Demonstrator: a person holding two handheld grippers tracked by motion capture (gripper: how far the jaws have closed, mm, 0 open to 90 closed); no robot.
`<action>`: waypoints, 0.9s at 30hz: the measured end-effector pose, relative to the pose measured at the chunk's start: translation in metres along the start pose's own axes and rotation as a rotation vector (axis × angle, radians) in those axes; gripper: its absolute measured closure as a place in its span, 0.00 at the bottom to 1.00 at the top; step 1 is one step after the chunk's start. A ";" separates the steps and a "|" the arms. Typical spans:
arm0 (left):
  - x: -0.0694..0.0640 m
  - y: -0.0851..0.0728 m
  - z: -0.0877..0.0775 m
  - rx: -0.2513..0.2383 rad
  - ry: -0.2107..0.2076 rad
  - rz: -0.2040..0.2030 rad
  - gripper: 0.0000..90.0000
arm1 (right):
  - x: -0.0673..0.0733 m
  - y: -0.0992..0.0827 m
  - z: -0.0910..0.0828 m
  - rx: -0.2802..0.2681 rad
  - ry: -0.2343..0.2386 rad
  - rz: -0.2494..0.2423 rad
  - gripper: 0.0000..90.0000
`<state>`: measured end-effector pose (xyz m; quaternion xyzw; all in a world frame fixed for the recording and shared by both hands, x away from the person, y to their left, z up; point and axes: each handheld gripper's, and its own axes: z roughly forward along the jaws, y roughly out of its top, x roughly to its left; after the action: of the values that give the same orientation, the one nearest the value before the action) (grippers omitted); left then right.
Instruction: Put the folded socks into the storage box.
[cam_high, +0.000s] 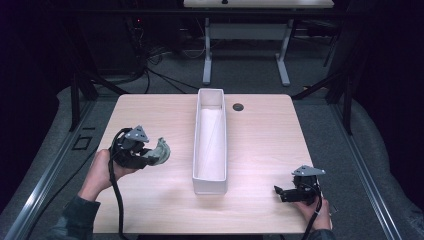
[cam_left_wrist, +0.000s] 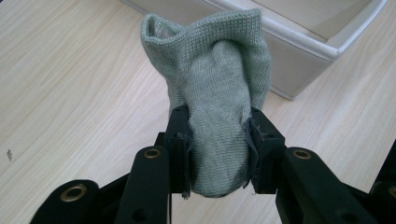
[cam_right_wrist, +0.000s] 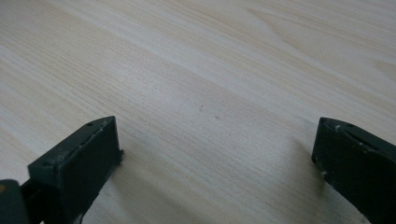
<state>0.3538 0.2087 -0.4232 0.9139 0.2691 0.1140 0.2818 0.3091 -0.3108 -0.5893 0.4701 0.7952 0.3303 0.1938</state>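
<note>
A grey-green sock (cam_left_wrist: 217, 93) is pinched between the jaws of my left gripper (cam_left_wrist: 218, 149), its cuff standing up past the fingertips. From above, the sock (cam_high: 161, 151) hangs just off the table at the left, a short way from the long white bin (cam_high: 210, 182), with the left gripper (cam_high: 150, 156) shut on it. My right gripper (cam_high: 278, 191) rests near the table's front right corner. Its jaws stand wide apart in the right gripper view (cam_right_wrist: 215, 149), over bare wood with nothing between them.
The narrow white bin (cam_left_wrist: 303, 46) runs front to back down the middle of the light wooden table (cam_high: 260, 135). A small dark round grommet (cam_high: 238, 106) sits behind it at the right. Table legs and cables stand on the floor beyond the far edge.
</note>
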 end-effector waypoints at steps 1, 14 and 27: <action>0.000 0.001 0.000 -0.001 -0.001 0.002 0.74 | 0.000 0.000 0.000 0.000 0.000 0.000 0.01; -0.003 0.014 -0.002 0.001 -0.006 0.036 0.74 | 0.000 0.000 0.000 -0.001 0.000 -0.001 0.01; -0.008 0.028 -0.003 -0.002 -0.016 0.070 0.73 | 0.000 0.000 0.000 0.000 0.000 0.000 0.01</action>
<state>0.3580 0.1865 -0.4049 0.9233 0.2347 0.1169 0.2807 0.3091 -0.3109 -0.5893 0.4701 0.7952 0.3303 0.1939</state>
